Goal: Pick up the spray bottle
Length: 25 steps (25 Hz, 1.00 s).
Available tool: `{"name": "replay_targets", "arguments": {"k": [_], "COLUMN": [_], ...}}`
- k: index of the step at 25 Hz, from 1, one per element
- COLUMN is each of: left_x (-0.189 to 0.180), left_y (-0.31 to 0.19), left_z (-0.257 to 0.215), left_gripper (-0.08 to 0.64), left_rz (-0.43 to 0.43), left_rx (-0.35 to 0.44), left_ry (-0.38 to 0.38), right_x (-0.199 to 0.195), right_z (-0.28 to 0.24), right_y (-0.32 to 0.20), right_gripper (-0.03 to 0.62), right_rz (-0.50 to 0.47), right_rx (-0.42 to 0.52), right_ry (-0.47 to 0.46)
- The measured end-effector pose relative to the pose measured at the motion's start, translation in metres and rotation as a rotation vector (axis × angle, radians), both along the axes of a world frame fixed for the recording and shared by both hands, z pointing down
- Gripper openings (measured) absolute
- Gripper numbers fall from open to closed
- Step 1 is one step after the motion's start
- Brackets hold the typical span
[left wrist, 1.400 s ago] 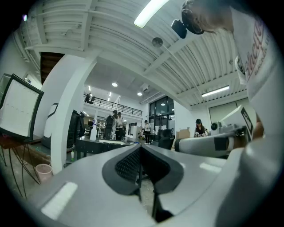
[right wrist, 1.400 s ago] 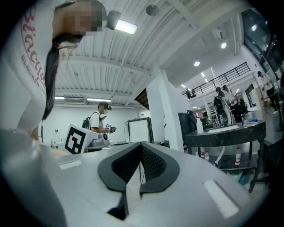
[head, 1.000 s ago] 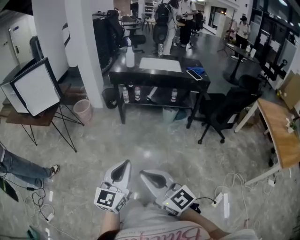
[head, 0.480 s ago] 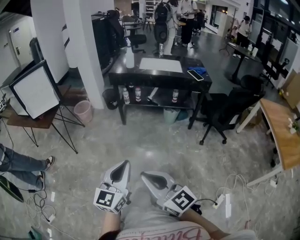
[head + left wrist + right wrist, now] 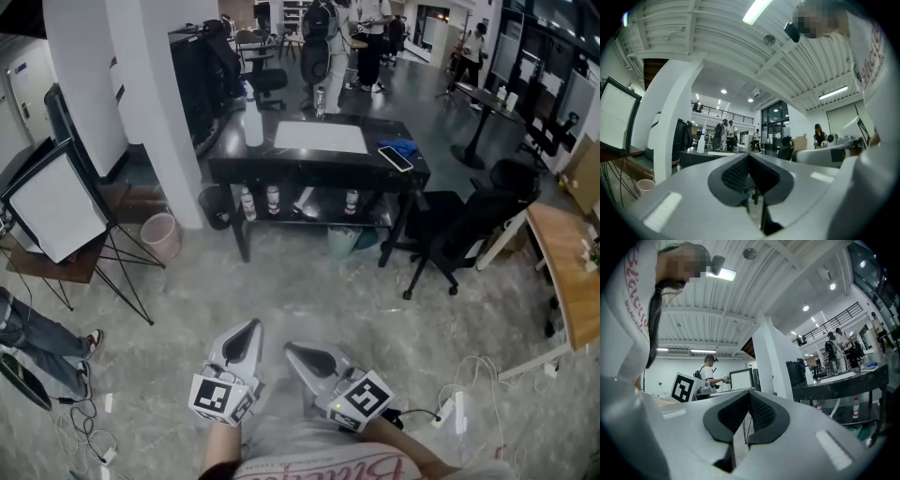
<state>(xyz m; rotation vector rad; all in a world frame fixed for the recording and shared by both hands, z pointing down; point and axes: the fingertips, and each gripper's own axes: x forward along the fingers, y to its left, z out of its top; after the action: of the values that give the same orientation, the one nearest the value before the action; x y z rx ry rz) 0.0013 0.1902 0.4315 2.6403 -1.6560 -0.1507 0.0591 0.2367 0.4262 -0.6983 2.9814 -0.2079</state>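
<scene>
The white spray bottle stands upright on the left end of the black table, far ahead of me across the floor. In the left gripper view the spray bottle shows small, left of the jaws. Both grippers are held low and close to my body, pointing level toward the table. My left gripper is shut with nothing in it, its tips meeting. My right gripper sits beside it, its pads also closed together and holding nothing.
On the table lie a white mat, a phone and a blue cloth; small bottles stand on its lower shelf. A black office chair is at its right, a softbox and pink bin left. Cables lie right.
The table and the bottle have drawn nearer in the head view as I walk toward them. Both grippers keep their pose and stay closed.
</scene>
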Motion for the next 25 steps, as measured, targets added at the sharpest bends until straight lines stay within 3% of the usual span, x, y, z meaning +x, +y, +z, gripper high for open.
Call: {"name": "replay_targets", "arguments": {"k": [14,25], "left_x": [-0.057,-0.08], "left_y": [-0.153,-0.207], "left_z": [-0.01,-0.002], "left_gripper": [-0.002,-0.002], "left_rz": [0.037,0.056], "left_rx": [0.018,0.001], "left_ry": [-0.01,0.007], "right_x": [-0.061,-0.091], "right_z": [-0.005,-0.008], "right_y": [-0.151,-0.208], "right_gripper": [-0.008,-0.008], "right_rz": [0.067,0.064], "right_rx": [0.027,0.026], "right_ry": [0.043,0.041]}}
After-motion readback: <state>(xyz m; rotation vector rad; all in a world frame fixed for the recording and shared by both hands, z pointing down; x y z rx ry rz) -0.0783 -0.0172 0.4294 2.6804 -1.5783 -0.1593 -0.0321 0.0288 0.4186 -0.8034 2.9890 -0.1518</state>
